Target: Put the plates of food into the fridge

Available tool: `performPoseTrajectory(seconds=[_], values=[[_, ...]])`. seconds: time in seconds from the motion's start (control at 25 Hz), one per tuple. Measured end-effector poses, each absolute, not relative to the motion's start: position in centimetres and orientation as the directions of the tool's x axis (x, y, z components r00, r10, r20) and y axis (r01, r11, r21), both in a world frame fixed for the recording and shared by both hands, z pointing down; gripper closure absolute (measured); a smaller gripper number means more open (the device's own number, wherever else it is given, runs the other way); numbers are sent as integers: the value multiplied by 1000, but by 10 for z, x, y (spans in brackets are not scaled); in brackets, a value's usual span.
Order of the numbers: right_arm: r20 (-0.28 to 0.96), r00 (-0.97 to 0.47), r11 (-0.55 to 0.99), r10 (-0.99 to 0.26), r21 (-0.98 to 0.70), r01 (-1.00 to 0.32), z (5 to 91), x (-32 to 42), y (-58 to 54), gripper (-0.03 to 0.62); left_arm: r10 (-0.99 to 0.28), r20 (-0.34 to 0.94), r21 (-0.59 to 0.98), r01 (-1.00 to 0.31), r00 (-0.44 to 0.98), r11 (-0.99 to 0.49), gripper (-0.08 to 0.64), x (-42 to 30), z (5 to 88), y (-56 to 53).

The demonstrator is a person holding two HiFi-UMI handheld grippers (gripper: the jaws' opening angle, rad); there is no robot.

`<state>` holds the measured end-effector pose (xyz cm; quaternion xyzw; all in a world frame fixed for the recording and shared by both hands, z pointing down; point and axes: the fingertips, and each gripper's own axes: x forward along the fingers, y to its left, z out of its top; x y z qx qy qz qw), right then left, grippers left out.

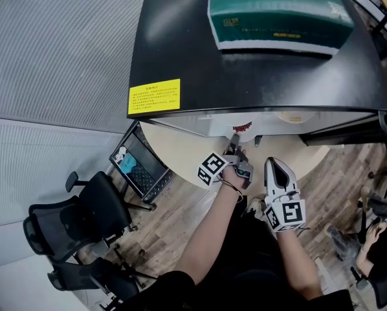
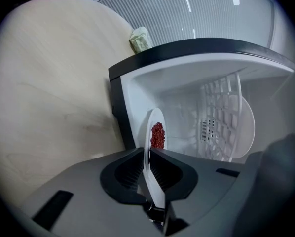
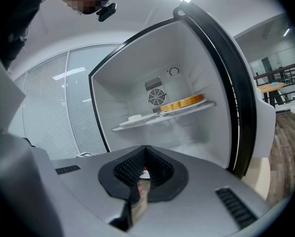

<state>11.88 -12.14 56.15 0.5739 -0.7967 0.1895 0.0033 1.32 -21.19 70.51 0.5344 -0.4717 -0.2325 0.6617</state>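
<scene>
"Left gripper (image 2: 147, 151) first: what has it got?"

"It is clamped on the near rim of a white plate (image 2: 152, 120), one jaw on each side of the edge. A small heap of red food (image 2: 158, 135) sits on the plate just beyond the jaws."

"And where is the plate?"

"At the open front of the fridge (image 1: 245, 63), just under the edge of its black top, with the white interior behind it. The light wooden table (image 1: 174, 149) lies below and to the left."

"The other one?"

"The right gripper (image 3: 145, 149) is clenched, jaws together, with nothing in them that I can make out. It hangs just right of the left one and a little nearer, pointing into the fridge."

"Anything inside?"

"A shelf (image 3: 152, 119) across the middle — on it a plate of yellow food (image 3: 187, 102) to the right and a white piece (image 3: 134, 118) to the left. A round fan vent (image 3: 157, 97) is in the far wall, and the door (image 3: 236, 98) stands open on the right."

"On top?"

"A green box (image 1: 277, 11) at the far side and a yellow label (image 1: 154, 96) at the near left corner. Black office chairs (image 1: 83, 216) and a black wire basket (image 1: 138, 165) stand left of the table, on the wood floor (image 1: 184, 216)."
</scene>
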Motion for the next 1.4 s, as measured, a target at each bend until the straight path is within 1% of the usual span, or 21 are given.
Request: performPoseTrajectory(seconds=[0.56, 0.84, 0.88, 1.04, 1.4], values=[[225, -334, 265, -915, -287, -921, 563, 117, -116, 583, -816, 364, 931, -191, 448, 310, 535, 6, 699, -206], [208, -333, 274, -920, -269, -923, 553, 122, -107, 583, -788, 363, 928, -267, 498, 259, 535, 1, 693, -169], [206, -333, 274, -920, -267, -924, 552, 125, -105, 584, -788, 360, 929, -265, 499, 257, 535, 1, 697, -169], [205, -328, 271, -922, -265, -926, 545, 131, -87, 583, -814, 315, 948, -192, 488, 252, 537, 0, 698, -177], [198, -322, 268, -926, -257, -929, 541, 138, -83, 583, -834, 302, 953, -158, 462, 257, 538, 12, 695, -207]])
